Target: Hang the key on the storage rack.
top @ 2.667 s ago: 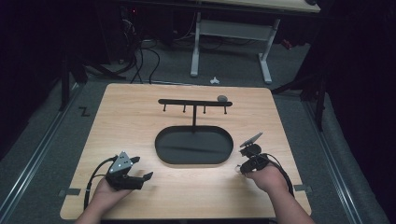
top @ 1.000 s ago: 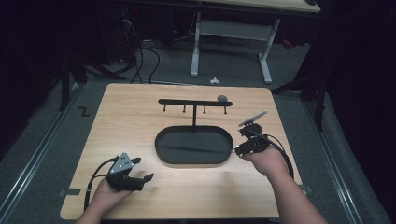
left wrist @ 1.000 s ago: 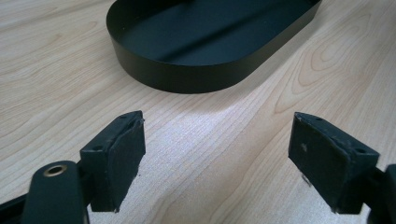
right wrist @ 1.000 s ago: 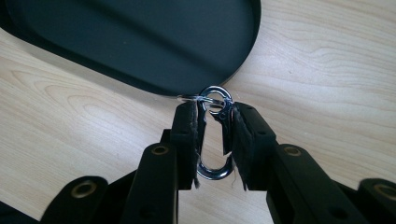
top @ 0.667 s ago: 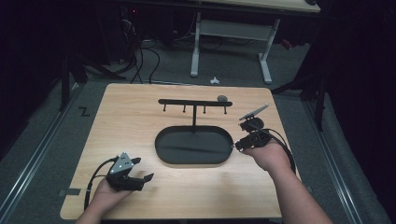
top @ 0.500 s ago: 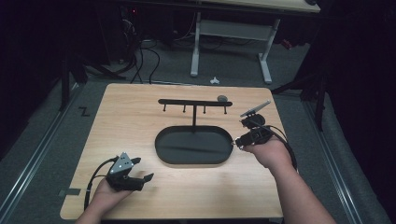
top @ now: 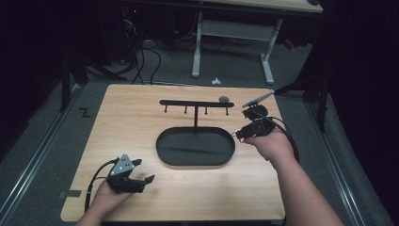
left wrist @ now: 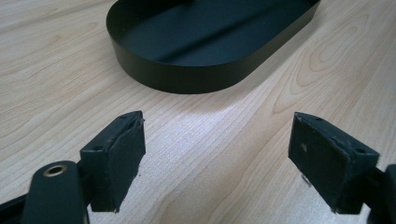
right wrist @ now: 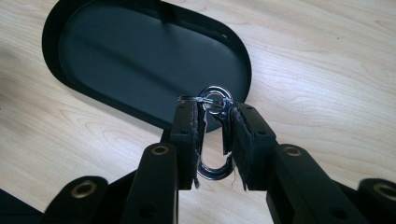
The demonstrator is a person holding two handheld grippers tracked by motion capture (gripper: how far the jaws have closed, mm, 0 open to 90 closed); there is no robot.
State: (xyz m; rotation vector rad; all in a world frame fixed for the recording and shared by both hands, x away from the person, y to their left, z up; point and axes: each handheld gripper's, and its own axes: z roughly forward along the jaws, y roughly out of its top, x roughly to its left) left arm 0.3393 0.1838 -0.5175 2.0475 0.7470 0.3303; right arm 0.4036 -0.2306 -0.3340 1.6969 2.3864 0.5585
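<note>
Nearest to you, your left gripper (top: 143,181) rests low over the front left part of the wooden tabletop (top: 122,122), held in your left hand (top: 107,197), its cable looping off to the left. In the left gripper view its fingers (left wrist: 116,156) stand wide apart with only bare wood between them, and they point toward the near end of the black oval tray (left wrist: 187,70), which lies a little ahead of them.

Farther in and to the right, your right hand (top: 268,143) holds the right gripper (top: 239,135) just beside the right end of the tray (top: 162,148), above the tabletop. In the right gripper view its fingers (right wrist: 187,130) are closed nearly together on a silver metal clip (right wrist: 212,170), a carabiner-like loop. The loop's lower curve hangs out below the pads and a small ring (right wrist: 215,100) sits at its top, just past the fingertips. Behind the ring you see the rounded end of the tray (right wrist: 56,28).

From the middle of the tray a thin black post rises to a crossbar (top: 195,103) with four short pegs hanging under it. Just beyond the crossbar's right end, a small grey object (top: 224,99) lies on the tabletop; what it is cannot be told.
</note>
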